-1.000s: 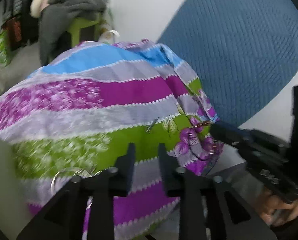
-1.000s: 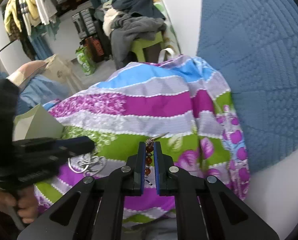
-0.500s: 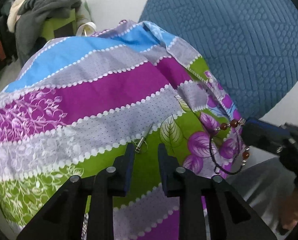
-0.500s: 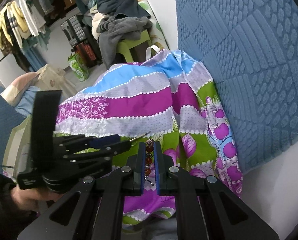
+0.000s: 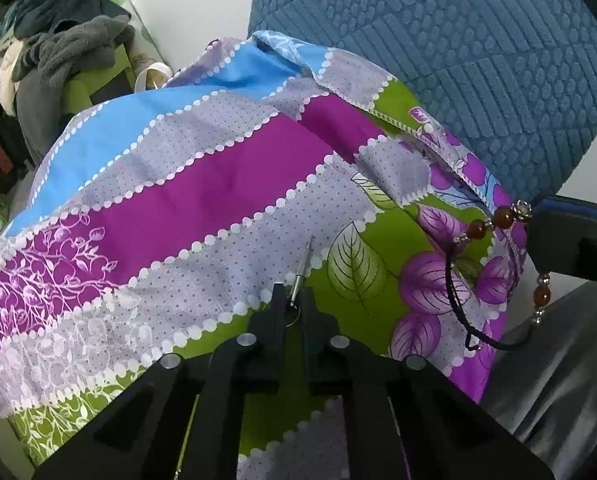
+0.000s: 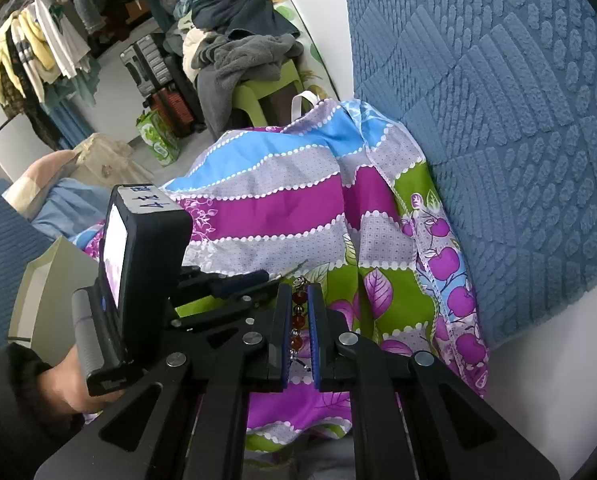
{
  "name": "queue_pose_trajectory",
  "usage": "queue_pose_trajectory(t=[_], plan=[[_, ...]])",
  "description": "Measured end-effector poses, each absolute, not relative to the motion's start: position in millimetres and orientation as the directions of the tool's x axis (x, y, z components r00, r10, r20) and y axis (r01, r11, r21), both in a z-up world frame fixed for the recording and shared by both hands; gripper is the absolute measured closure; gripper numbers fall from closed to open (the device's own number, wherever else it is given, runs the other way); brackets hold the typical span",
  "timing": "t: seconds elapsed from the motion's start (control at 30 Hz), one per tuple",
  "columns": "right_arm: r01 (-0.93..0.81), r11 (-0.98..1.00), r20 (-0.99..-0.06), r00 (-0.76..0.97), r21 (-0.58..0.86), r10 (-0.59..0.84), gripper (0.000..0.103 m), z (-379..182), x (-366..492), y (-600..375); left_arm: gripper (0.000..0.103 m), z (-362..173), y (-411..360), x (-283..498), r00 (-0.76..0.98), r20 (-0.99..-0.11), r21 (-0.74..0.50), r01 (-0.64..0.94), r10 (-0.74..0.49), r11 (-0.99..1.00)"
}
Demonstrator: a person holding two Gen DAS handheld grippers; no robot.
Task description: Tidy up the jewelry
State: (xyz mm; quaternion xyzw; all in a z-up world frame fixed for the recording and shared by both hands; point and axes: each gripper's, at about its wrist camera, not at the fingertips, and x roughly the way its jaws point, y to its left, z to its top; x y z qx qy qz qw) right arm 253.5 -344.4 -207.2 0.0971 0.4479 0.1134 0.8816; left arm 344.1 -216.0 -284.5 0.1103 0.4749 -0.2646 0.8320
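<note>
A thin silver pin with a small ring (image 5: pixel 301 276) lies on the striped purple, grey, green and blue cloth (image 5: pixel 226 192). My left gripper (image 5: pixel 293 304) is low over it, its jaws a narrow gap apart around the pin's ring end. My right gripper (image 6: pixel 299 308) is shut on a beaded bracelet (image 6: pixel 297 320) with amber beads. In the left wrist view that bracelet (image 5: pixel 498 220) hangs from the right gripper at the right edge, with a black cord loop (image 5: pixel 462 300) below it. The left gripper also shows in the right wrist view (image 6: pixel 234 280).
A blue quilted cover (image 6: pixel 498 100) stands against the wall behind the cloth. A pale open box (image 6: pixel 46 292) sits at the left. A green chair piled with clothes (image 6: pixel 242 60) and suitcases stand further back.
My left gripper has moved forward and down to the silver pin and narrowed around its ring end. The right gripper, with the bracelet, has come closer beside it.
</note>
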Motion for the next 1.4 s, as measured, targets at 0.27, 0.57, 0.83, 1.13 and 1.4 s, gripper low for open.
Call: queue_pose_trajectory(t=[0.27, 0.57, 0.83, 1.13, 1.4], plan=[[-0.113, 0.962, -0.767, 0.584, 0.247, 0.266, 0.098, -198, 256, -344, 0.101, -257, -196, 334, 0.414, -0.804, -0.202, 0.484, -0.426, 0.851], [-0.147, 0.966, -0.735, 0.627, 0.214, 0.258, 0.098, -155, 257, -324, 0.100, -196, -156, 320, 0.493, -0.736, -0.272, 0.410, -0.463, 0.870], [-0.224, 0.960, -0.672, 0.686, 0.170, 0.279, 0.098, -95, 256, -281, 0.100, -129, -97, 307, 0.590, -0.678, -0.269, 0.357, -0.439, 0.894], [-0.356, 0.922, -0.617, 0.695, 0.153, 0.370, 0.097, -47, 250, -204, 0.100, -74, 5, 277, 0.681, -0.636, -0.280, 0.236, -0.364, 0.930], [-0.476, 0.861, -0.626, 0.620, 0.178, 0.473, 0.097, -50, 236, -122, 0.100, -69, 98, 238, 0.713, -0.645, -0.288, 0.105, -0.274, 0.952]])
